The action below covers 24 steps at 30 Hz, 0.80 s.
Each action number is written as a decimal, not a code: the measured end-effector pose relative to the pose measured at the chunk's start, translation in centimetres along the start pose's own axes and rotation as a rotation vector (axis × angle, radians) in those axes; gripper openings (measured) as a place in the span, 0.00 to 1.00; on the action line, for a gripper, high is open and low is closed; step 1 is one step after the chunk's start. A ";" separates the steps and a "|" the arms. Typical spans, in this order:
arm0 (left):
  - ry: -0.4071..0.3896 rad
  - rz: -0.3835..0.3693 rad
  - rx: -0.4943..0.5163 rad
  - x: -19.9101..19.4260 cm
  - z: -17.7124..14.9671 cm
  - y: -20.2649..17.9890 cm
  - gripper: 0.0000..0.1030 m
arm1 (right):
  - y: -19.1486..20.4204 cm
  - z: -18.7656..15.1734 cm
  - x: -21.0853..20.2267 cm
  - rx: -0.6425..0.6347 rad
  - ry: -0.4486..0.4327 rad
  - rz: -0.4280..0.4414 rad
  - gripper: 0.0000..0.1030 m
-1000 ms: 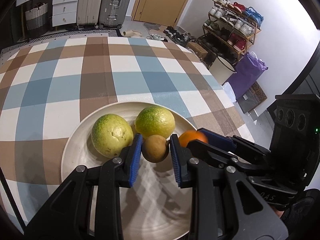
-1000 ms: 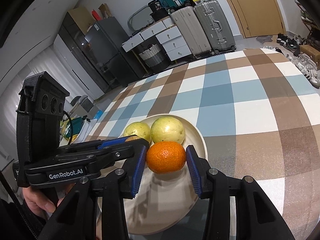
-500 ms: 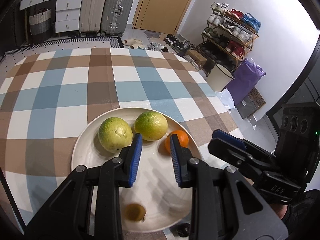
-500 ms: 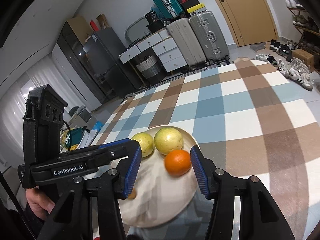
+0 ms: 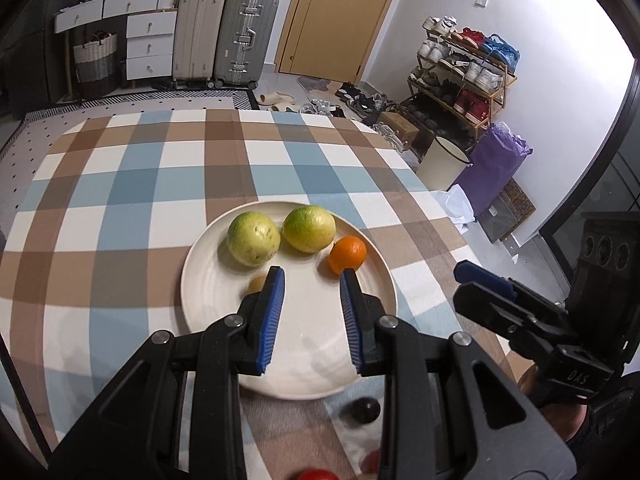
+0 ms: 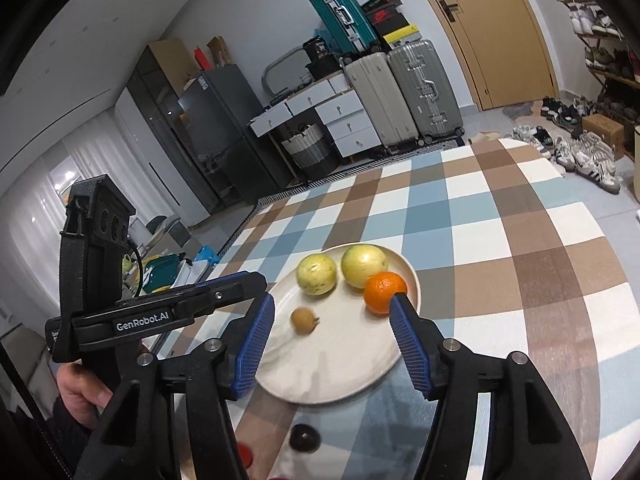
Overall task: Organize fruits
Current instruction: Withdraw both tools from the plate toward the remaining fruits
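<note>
Two green-yellow round fruits (image 5: 280,232), an orange mandarin (image 5: 347,254) and a small brown fruit (image 6: 302,320) are seen placed on the round cream plate (image 5: 208,308), a dark fruit (image 6: 304,438) and red ones (image 5: 316,474) are left on the checked tablecloth (image 5: 120,184), the left gripper (image 5: 311,316) is held empty at its narrowest, and the right gripper (image 6: 332,344) is being opened empty.

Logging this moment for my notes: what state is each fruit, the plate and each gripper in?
Orange: loose on plate.
Small brown fruit: loose on plate.
Two green fruits: on plate.
Plate: on checked cloth.
Left gripper: empty.
Right gripper: opening, empty.
</note>
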State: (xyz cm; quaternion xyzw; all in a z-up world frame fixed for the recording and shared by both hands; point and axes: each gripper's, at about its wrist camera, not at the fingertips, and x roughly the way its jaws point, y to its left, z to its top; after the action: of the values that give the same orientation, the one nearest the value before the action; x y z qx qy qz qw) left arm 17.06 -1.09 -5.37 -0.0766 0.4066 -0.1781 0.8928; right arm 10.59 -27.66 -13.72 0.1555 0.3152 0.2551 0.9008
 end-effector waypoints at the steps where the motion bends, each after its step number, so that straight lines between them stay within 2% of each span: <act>1: -0.002 0.004 0.002 -0.4 -0.4 0.0 0.24 | 0.3 -0.2 -0.3 -0.006 -0.002 0.002 0.60; 10: -0.034 0.046 0.029 -4.6 -3.2 -1.0 0.24 | 2.6 -1.4 -2.2 -0.046 -0.020 0.013 0.60; 12: -0.038 0.055 0.036 -5.3 -3.9 -1.2 0.27 | 3.2 -1.6 -2.6 -0.060 -0.029 0.018 0.63; 16: -0.057 0.082 0.039 -7.0 -5.4 -1.5 0.42 | 4.4 -2.0 -3.9 -0.086 -0.054 0.027 0.71; 19: -0.070 0.099 0.037 -7.9 -6.1 -1.5 0.56 | 5.2 -2.4 -4.5 -0.110 -0.063 0.026 0.77; 24: -0.093 0.118 0.027 -10.0 -7.6 -1.4 0.71 | 6.6 -3.0 -5.6 -0.140 -0.068 0.028 0.82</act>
State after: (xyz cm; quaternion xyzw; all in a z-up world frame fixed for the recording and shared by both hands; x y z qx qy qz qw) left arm 4.97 1.46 -2.99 -0.0488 0.3659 -0.1266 0.9207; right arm 2.53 -25.00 -10.36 0.1052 0.2637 0.2838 0.9159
